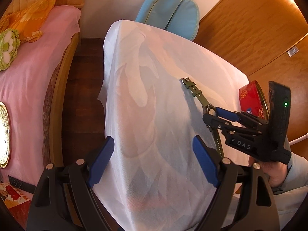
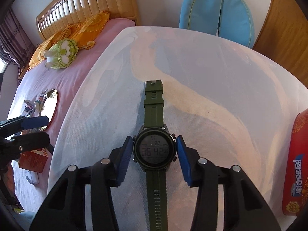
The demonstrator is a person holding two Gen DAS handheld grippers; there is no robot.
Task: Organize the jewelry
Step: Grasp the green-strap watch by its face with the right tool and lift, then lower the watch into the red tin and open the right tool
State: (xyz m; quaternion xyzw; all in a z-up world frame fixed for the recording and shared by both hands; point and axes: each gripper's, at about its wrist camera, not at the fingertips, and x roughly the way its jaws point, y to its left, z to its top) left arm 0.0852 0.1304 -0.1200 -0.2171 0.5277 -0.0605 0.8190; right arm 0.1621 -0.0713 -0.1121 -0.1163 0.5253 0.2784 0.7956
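Your left gripper [image 1: 152, 161] sits at six o'clock in this view, its blue pads standing wide apart over the white-clothed table [image 1: 154, 77] with only bare cloth between them. At about three o'clock your right gripper [image 1: 208, 115] reaches in from the right, held in your hand [image 1: 273, 171], its tips set around the case of the green watch [image 1: 194, 90]; whether the pads press on it you cannot tell from here. The strap runs out flat toward the table's centre, buckle end farthest from you. Behind the right gripper stands a red tin [image 1: 248, 96] at the table's edge. A pink bed [image 1: 34, 77] fills nine o'clock, a blue cushion [image 1: 169, 13] twelve o'clock.
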